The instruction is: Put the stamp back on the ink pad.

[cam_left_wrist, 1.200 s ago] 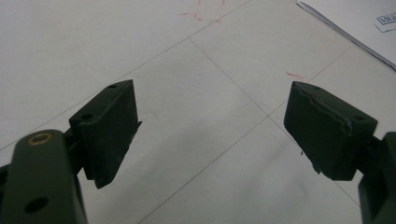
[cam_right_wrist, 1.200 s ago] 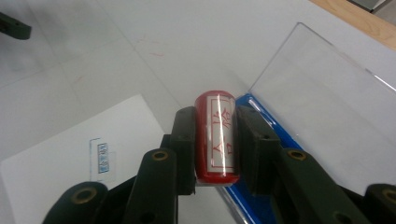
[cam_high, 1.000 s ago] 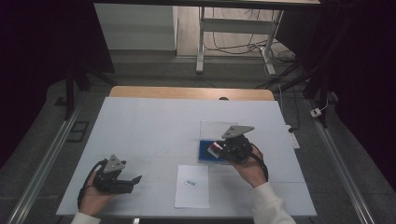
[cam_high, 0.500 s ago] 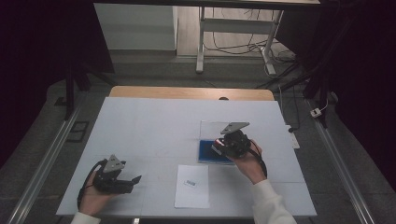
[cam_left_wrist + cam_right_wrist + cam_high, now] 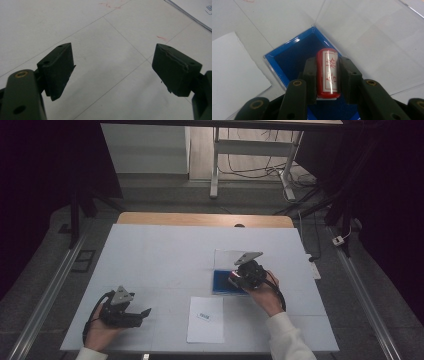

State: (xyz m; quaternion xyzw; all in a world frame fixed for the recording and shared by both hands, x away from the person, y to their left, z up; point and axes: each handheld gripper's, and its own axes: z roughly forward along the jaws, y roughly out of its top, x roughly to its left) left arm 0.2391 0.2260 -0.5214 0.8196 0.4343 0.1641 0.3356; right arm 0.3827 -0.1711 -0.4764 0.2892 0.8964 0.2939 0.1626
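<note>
Small red cylindrical stamp (image 5: 328,73), rigid, light, glossy-slick, pinched mid-barrel by right gripper (image 5: 328,75) fingers over blue ink-pad tray (image 5: 287,56); left gripper (image 5: 112,67) fingers spread, empty.

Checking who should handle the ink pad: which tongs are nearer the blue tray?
Right. The right tongs hold a red stamp directly over the blue tray; the left tongs rest open, far off near the table's front-left.

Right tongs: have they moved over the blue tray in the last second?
Yes. In the high view the right tongs, shut on the red stamp, shifted slightly leftward over the blue tray, which stayed put.
</note>
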